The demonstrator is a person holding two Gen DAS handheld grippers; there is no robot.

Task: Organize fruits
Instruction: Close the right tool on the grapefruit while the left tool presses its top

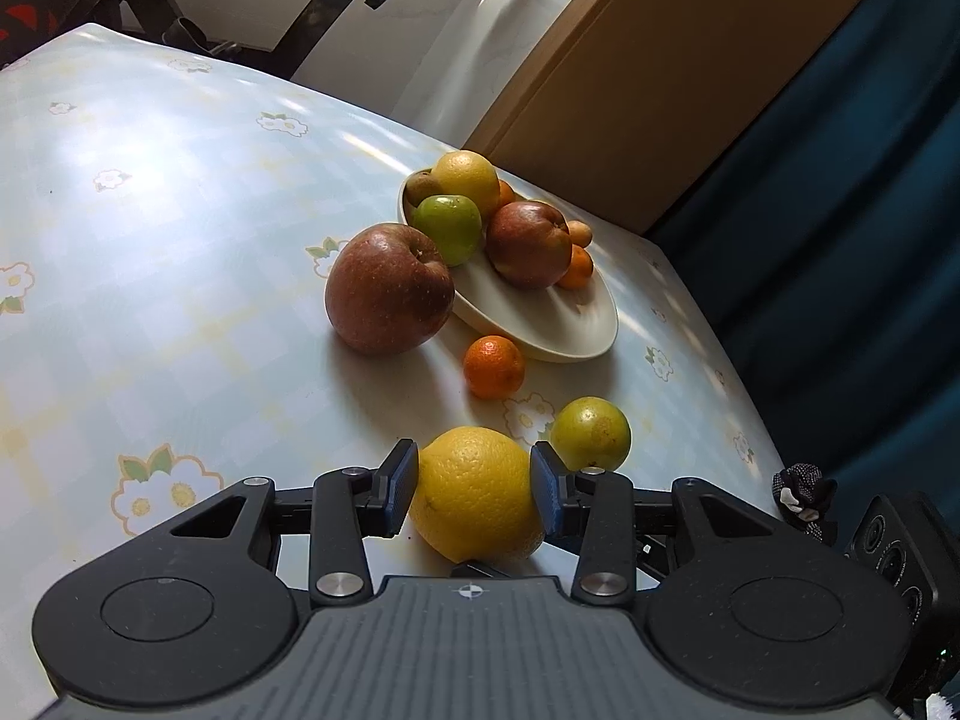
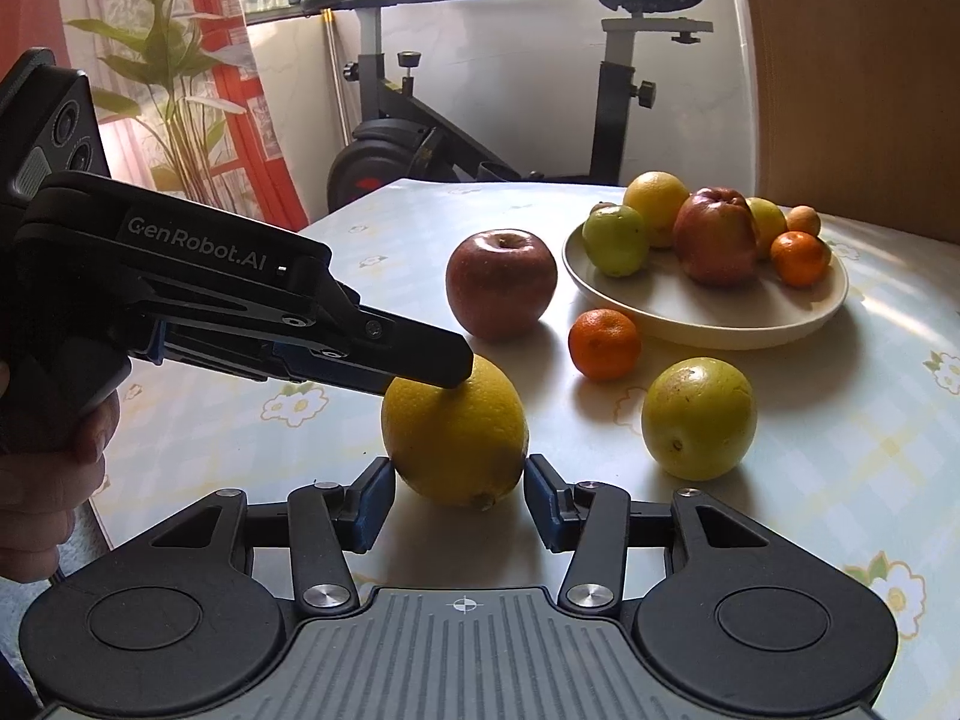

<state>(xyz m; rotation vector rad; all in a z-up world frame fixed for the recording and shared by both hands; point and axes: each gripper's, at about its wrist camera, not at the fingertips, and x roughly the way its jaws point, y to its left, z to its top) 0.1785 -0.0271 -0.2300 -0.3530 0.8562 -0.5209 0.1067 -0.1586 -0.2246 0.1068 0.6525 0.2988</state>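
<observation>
A yellow lemon (image 1: 477,492) lies on the table between the pads of my left gripper (image 1: 474,487), which is shut on it; the right wrist view shows the lemon (image 2: 456,438) on the table with the left gripper (image 2: 420,369) around it. My right gripper (image 2: 459,504) is open just in front of the lemon, not touching it. A cream plate (image 1: 564,324) holds a red apple (image 1: 528,243), a green apple (image 1: 450,228), a yellow citrus (image 1: 465,180) and small oranges. Loose on the table are a big red apple (image 1: 387,288), a mandarin (image 1: 493,366) and a green-yellow fruit (image 1: 591,432).
The table has a light flowered cloth (image 1: 150,240). A wooden panel (image 1: 648,90) and a dark blue curtain (image 1: 852,210) stand behind the plate. An exercise bike (image 2: 480,120) and a plant (image 2: 174,90) stand beyond the far table edge.
</observation>
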